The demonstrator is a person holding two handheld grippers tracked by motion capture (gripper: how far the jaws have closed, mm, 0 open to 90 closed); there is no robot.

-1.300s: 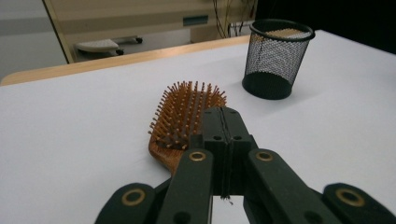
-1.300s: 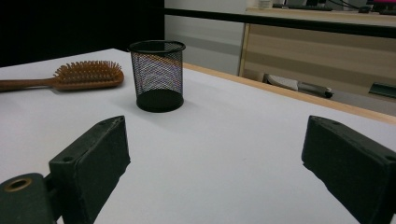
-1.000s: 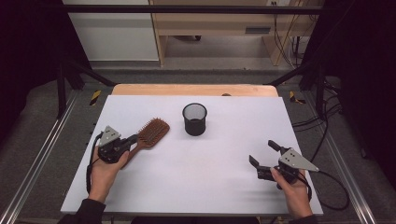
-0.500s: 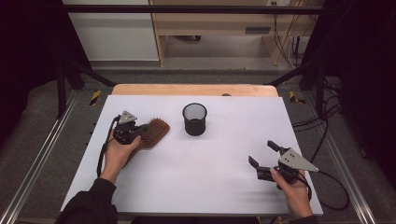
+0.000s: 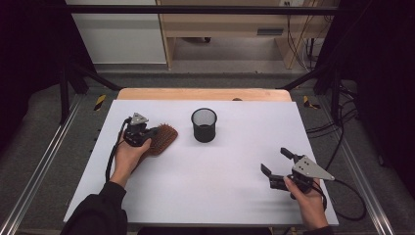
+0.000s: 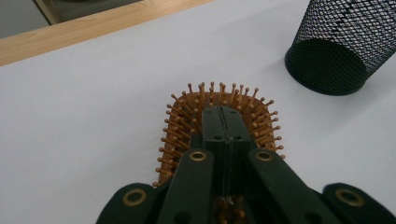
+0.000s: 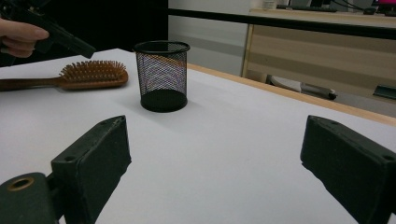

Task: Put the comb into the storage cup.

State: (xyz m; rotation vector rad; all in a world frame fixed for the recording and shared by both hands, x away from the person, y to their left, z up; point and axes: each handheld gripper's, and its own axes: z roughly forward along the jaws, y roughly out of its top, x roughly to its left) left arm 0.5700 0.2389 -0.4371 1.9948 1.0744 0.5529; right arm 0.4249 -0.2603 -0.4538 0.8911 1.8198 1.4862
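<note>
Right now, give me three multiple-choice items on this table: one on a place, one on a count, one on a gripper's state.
1. Where does the mesh cup stand relative to the hairbrush in the high view?
A. to its right
B. to its left
C. on top of it

2. How many mesh cups stand on the table?
A. three
B. two
C. one

3. How do the jaws of the left hand-held gripper stand?
A. wide apart
B. shut together above the bristles
C. clamped on the cup

Key: 1 A, the cup sits right of the brush head; 2 C, a single black cup; 3 B, the left gripper view shows them meeting over the brush.
</note>
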